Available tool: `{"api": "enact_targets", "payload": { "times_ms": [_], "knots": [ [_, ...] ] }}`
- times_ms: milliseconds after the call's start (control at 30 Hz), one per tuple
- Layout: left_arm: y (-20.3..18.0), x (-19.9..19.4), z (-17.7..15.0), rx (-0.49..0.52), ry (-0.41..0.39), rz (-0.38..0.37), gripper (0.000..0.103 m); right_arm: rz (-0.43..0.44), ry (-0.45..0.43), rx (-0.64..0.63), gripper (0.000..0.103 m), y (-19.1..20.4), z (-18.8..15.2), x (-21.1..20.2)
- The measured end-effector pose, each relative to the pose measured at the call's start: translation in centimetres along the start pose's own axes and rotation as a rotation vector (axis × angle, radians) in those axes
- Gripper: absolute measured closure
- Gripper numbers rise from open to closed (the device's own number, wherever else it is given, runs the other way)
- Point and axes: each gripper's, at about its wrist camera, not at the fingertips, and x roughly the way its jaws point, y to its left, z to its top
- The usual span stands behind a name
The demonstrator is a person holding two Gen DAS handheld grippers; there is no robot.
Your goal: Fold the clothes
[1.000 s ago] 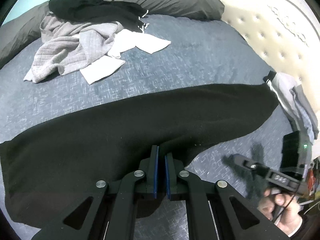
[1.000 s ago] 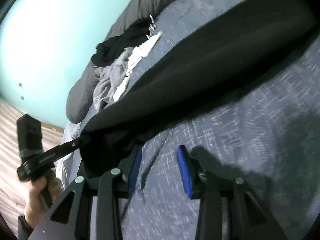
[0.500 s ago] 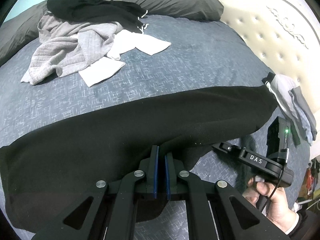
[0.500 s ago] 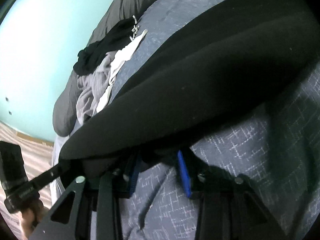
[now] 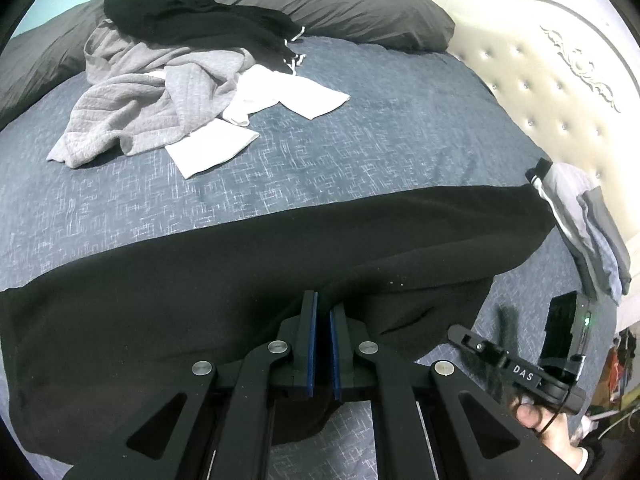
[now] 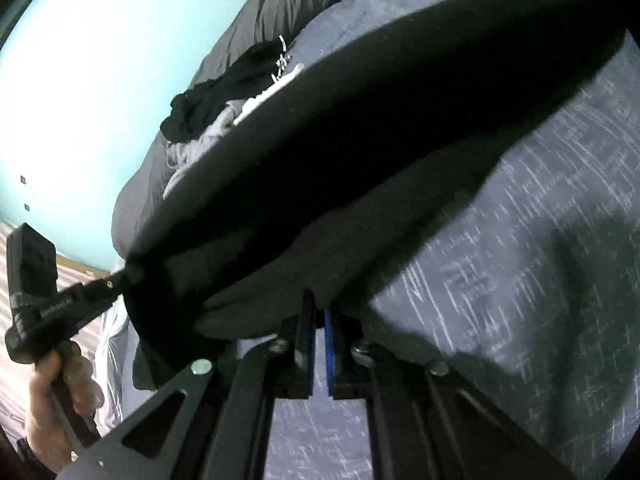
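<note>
A long black garment (image 5: 240, 272) lies across the blue-grey bedcover (image 5: 380, 140). My left gripper (image 5: 323, 300) is shut on its near edge, with the cloth bunched between the blue pads. In the right wrist view the same garment (image 6: 360, 140) hangs in a taut fold, and my right gripper (image 6: 319, 308) is closing its jaws on the lower edge, pads pressing the cloth. The left gripper (image 6: 120, 276) pinches the garment's far end there, held by a hand (image 6: 60, 392). The right gripper (image 5: 456, 330) shows at the garment's right end in the left wrist view.
A heap of grey, white and black clothes (image 5: 160, 92) lies at the far left of the bed. Dark grey pillows (image 5: 340, 4) line the back. A cream tufted headboard (image 5: 560, 80) stands at the right, with a folded stack (image 5: 592, 232) beside it.
The right gripper's jaws went from wide apart to closed on the black garment's edge, after sliding in under the fold. The left gripper kept its grip and stayed put.
</note>
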Motion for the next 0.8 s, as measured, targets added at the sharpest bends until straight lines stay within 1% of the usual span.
{"api": "enact_targets", "payload": {
  "times_ms": [200,233,333,433,467,500,533,567,633,700,733,767,800],
  "knots": [
    [-0.2,0.3,-0.5,0.011,0.005,-0.001,0.097,0.021,-0.029,-0.029,0.1,0.9,-0.4,-1.8],
    [-0.2,0.3,-0.5,0.009,0.005,-0.001,0.097,0.017,-0.035,-0.03,0.102,0.9,-0.3,-2.1],
    [-0.3,0.3,-0.7,0.012,0.004,0.003,0.097,-0.012,-0.038,-0.049,0.102,0.7,0.0,-2.2],
    [-0.6,0.2,-0.8,0.025,0.0,0.012,0.097,0.011,-0.044,0.0,0.098,0.1,0.6,-2.0],
    [-0.6,0.1,-0.8,0.028,-0.002,0.014,0.097,0.007,-0.049,0.031,0.087,-0.2,0.9,-1.9],
    [-0.7,0.1,-0.8,0.031,-0.003,0.016,0.097,-0.003,-0.063,0.065,0.06,-0.5,1.3,-1.9],
    [-0.7,0.0,-0.8,0.032,-0.004,0.016,0.097,-0.013,-0.076,0.099,0.051,-0.8,1.7,-1.8],
    [-0.7,0.0,-0.8,0.031,-0.005,0.016,0.097,-0.025,-0.088,0.133,0.049,-1.2,2.1,-1.8],
    [-0.6,-0.1,-0.8,0.027,-0.007,0.014,0.098,-0.052,-0.097,0.178,0.049,-2.1,2.6,-1.9],
    [-0.5,-0.1,-0.8,0.023,-0.011,0.013,0.097,-0.119,-0.104,0.2,0.049,-2.7,3.1,-1.8],
    [-0.6,-0.1,-0.9,0.024,-0.01,0.014,0.097,-0.121,-0.113,0.215,0.049,-3.0,3.2,-1.7],
    [-0.6,0.0,-0.9,0.024,-0.01,0.014,0.097,-0.105,-0.118,0.227,0.051,-3.3,3.4,-1.4],
    [-0.7,0.0,-0.9,0.024,-0.01,0.014,0.098,-0.092,-0.118,0.23,0.062,-3.6,3.6,-1.0]
  ]
}}
